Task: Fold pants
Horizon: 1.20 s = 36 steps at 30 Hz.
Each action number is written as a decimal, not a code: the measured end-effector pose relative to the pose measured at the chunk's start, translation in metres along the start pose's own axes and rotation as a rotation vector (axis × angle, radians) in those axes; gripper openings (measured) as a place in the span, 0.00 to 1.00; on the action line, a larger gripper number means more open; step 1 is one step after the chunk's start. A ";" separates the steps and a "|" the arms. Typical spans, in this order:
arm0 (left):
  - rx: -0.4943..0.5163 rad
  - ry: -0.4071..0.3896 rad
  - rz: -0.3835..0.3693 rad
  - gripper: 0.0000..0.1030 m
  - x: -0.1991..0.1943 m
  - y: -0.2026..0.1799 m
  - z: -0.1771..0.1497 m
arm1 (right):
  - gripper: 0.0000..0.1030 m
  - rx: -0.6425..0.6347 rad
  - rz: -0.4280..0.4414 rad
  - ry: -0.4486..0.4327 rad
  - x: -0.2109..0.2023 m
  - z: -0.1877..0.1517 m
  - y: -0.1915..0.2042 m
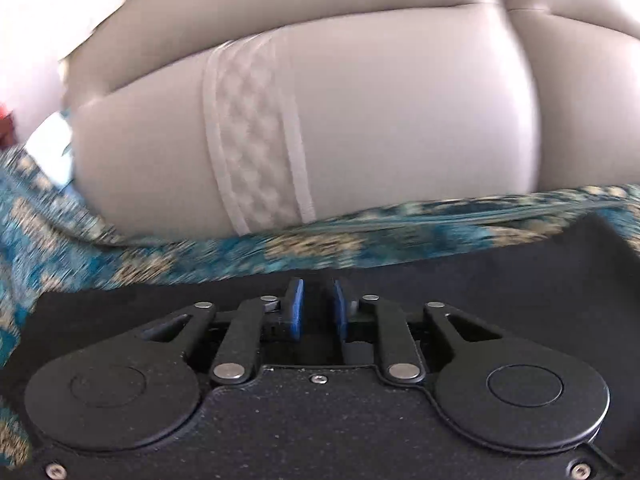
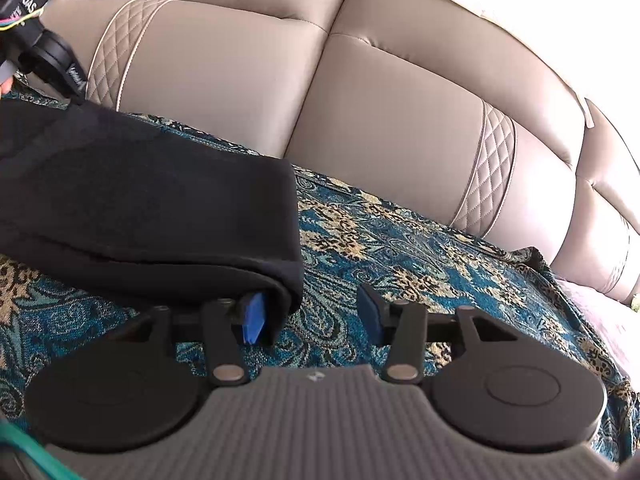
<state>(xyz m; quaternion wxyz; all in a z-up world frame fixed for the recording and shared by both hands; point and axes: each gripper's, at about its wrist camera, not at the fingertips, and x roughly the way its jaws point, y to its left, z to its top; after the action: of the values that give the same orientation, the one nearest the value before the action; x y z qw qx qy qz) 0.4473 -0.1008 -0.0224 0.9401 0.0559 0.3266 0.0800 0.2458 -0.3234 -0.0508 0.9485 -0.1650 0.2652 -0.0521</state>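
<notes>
The black pants [image 2: 152, 208] lie folded on the patterned blue cover, and their near corner drapes over the left fingertip [image 2: 253, 318] of my right gripper [image 2: 312, 312]. That gripper stands open, with only the cover showing between its blue pads. My left gripper [image 1: 319, 308] hovers over the pants [image 1: 460, 276], its pads a narrow gap apart with only darkness between them. Whether cloth is pinched there does not show. In the right wrist view the left gripper [image 2: 60, 64] reaches down to the pants' far corner.
The beige leather sofa back [image 2: 248, 80] with quilted stripes rises right behind the pants. The blue and gold cover [image 2: 400, 264] spreads to the right over the seat. A hand shows at the left edge [image 2: 5, 87].
</notes>
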 end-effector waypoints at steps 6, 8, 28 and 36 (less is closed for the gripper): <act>-0.209 0.092 -0.263 0.59 -0.013 0.057 -0.013 | 0.62 -0.004 -0.001 0.000 0.000 0.000 0.001; -0.283 0.171 -0.378 0.64 -0.007 0.068 -0.021 | 0.62 -0.006 -0.003 0.000 0.001 0.000 0.001; -0.214 0.150 -0.367 0.09 0.026 0.037 -0.009 | 0.63 -0.002 0.016 -0.041 0.003 0.000 0.004; -0.234 0.194 -0.371 0.17 0.055 0.031 0.014 | 0.26 -0.018 0.017 -0.031 0.013 0.000 0.013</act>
<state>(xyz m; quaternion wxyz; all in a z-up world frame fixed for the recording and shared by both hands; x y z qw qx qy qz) 0.4953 -0.0609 -0.0404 0.9031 -0.1225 0.4084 -0.0519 0.2574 -0.3133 -0.0614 0.9514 -0.1723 0.2521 -0.0392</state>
